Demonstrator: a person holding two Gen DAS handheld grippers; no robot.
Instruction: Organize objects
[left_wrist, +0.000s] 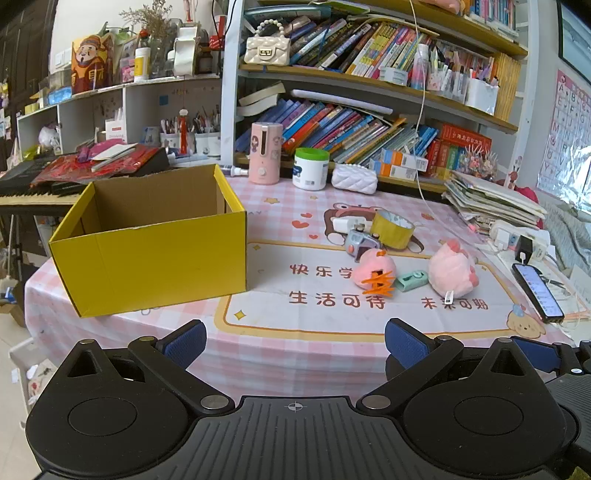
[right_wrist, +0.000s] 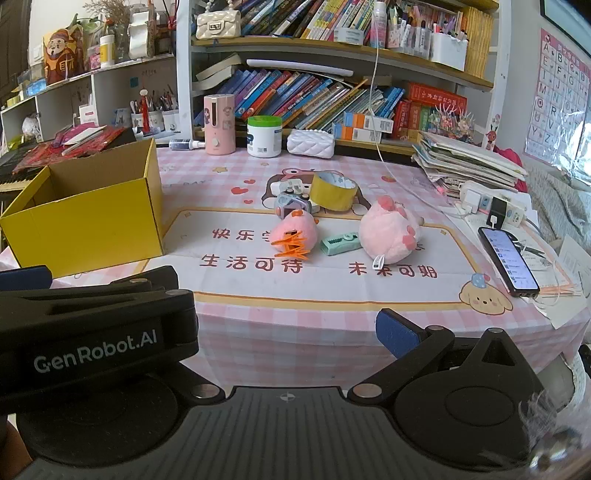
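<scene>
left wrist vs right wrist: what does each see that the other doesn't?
Only the left wrist view shows both blue fingertips of the left tool, spread wide and holding nothing.

Only the right wrist view shows the GenRobot.AI lettering on the left tool's side, which hides the right tool's own left finger; just its right fingertip shows.

Both show the open yellow box, two pink plush toys, the yellow tape roll, the green tape dispenser, and the phone.

Crowded bookshelves (left_wrist: 369, 85) behind pink-clothed table (left_wrist: 295, 347)
</scene>
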